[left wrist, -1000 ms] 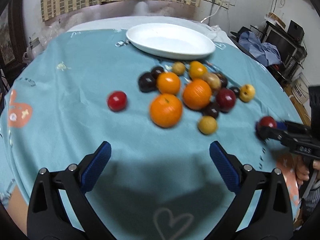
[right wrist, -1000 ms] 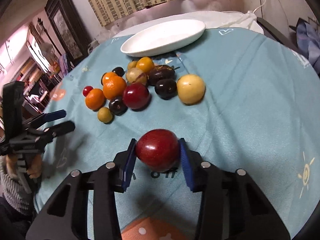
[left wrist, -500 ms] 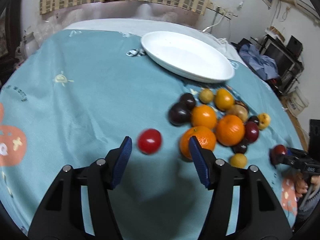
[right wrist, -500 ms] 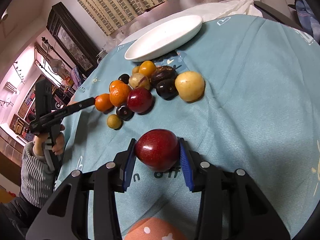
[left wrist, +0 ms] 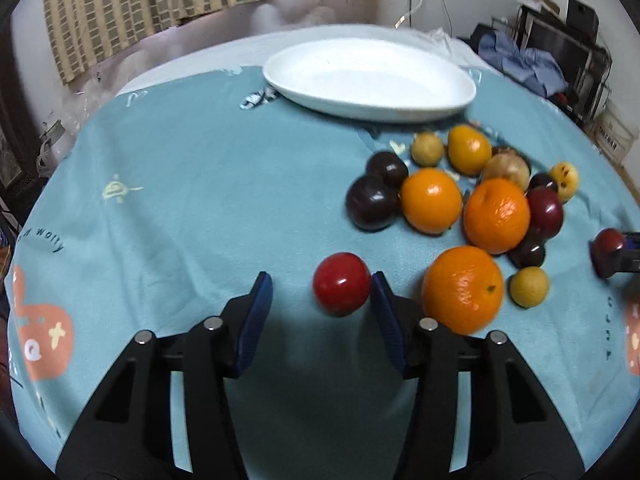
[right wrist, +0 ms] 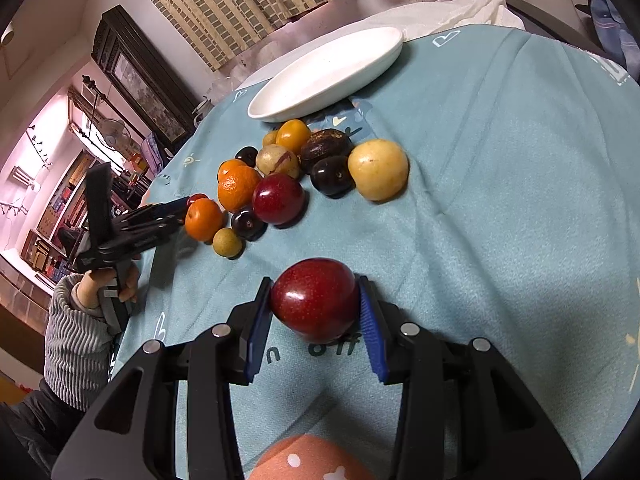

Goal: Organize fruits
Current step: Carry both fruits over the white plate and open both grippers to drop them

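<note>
Closing around the small red fruit (left wrist: 341, 289), the left gripper (left wrist: 322, 308) has a half-open claw: the right pad is touching the fruit or almost, and the left pad is well apart. The fruit lies on the blue tablecloth (left wrist: 192, 184), in front of the white plate (left wrist: 370, 78) and left of the pile.

The risk, I think, is that one pad pushes first and the round fruit rolls away, or that the outer finger hits the near orange (left wrist: 463, 289) just beside it.

Right of the pile, the right gripper (right wrist: 316, 314) holds a big dark red plum (right wrist: 315, 300) tight between both pads, above the cloth.

I count one plate, four oranges and two grippers. The other fruits partly hide one another, so their number is not sure.
</note>
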`<state>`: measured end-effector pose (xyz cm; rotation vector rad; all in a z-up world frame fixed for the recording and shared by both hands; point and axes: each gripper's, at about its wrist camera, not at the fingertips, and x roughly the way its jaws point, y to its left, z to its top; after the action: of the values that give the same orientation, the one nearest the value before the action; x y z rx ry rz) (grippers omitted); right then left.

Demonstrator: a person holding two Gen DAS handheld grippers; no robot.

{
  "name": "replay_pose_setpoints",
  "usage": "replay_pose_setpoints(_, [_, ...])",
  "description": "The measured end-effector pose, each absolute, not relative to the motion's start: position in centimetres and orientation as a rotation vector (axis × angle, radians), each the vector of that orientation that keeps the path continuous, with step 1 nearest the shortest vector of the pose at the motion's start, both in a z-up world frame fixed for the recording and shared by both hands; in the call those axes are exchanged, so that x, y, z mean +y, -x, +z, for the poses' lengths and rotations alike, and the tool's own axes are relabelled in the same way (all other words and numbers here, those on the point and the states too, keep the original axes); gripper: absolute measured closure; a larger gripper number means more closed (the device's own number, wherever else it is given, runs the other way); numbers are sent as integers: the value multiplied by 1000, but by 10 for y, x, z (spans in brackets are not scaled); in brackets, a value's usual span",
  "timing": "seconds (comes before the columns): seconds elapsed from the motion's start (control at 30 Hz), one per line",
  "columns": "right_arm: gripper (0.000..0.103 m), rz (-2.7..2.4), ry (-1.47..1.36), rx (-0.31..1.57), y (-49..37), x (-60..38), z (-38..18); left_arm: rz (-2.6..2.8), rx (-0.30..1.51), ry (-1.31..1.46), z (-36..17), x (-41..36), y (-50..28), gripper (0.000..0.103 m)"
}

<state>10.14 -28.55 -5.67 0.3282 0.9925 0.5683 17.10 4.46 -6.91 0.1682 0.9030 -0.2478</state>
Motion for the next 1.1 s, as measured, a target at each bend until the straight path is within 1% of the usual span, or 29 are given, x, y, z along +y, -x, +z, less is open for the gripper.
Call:
replay_pose_setpoints(0.07, [61,568,-329,992,-101,-286,-57,-254,908,-149,-68,45,-173,61])
replay_pose_setpoints(0.1, [61,568,-328,992,-101,-286,-57,-257,906,-136,-67,46,-172,72])
replay_pose_setpoints(0.13, [61,568,-328,992,-100,-286,-57,-264,899,-118,-65,47,-171,76])
replay_pose_setpoints(0.3, [61,561,-307,948,-99,-286,-47,-256,870,-106,-55,42,-160,76])
replay_pose_setpoints(0.4, [61,560,-263,914,-114,-280,-24,-283,824,-15,-21,40,-170,76])
replay_pose_setpoints(0.53, [61,536,-168,789,-163,-256,23,-291,727,-59,17,3,-201,76])
replay_pose_setpoints(0.63, [61,478,-149,761,-216,-235,25,-305,731,-62,15,-25,-235,76])
replay_pose_setpoints(0.73, [61,418,-120,781,-268,-219,4,-275,753,-60,-3,-37,-268,76])
replay_pose_setpoints(0.83, [60,391,-101,812,-296,-211,-15,-279,801,-16,-21,-33,-287,75])
replay_pose_setpoints(0.87, [58,389,-106,818,-301,-210,-19,-279,810,-9,-25,-32,-290,75])
replay_pose_setpoints(0.9, [46,388,-116,813,-305,-210,-22,-276,807,-9,-28,-31,-291,68])
replay_pose_setpoints(0.93, [37,386,-119,789,-304,-211,-19,-271,796,-15,-28,-29,-290,49])
replay_pose_setpoints(0.97, [35,381,-116,756,-300,-213,-15,-261,779,-22,-27,-28,-288,41])
replay_pose_setpoints(1.0, [35,374,-102,734,-296,-213,-12,-244,750,-29,-22,-26,-284,35])
replay_pose_setpoints(1.1, [35,369,-83,693,-280,-218,1,-241,725,-17,-13,-18,-274,35])
